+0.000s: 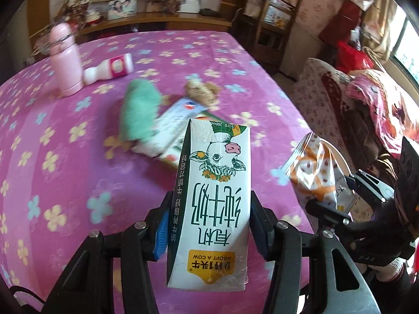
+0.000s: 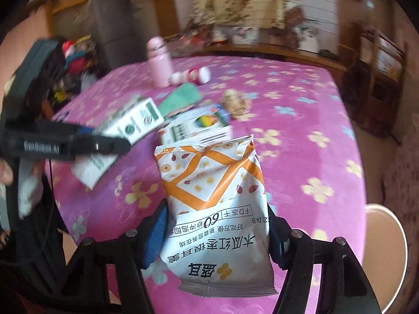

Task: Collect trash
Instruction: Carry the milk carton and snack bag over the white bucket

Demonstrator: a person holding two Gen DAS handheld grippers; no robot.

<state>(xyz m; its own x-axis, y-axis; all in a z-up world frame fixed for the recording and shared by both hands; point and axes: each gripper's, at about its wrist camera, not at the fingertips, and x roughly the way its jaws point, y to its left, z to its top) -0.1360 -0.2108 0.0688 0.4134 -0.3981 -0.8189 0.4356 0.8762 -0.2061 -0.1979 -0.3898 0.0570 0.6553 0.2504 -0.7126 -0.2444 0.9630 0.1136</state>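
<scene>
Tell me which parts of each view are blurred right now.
Left wrist view: the held white milk carton is sharp, the pink flowered bedspread smeared. Right wrist view: the orange-and-white snack packet is sharp, the left gripper streaked.

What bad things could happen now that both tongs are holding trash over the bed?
1. The snack bag is soft and crinkly, and the right tongs pinch only its lower part, so it might slide out.
2. The left tongs grip the milk carton near one end. If any milk is left inside, tilting could drip it onto the pink bedsheet.
3. Both tongs are close together, so the carton and bag could bump.
</scene>
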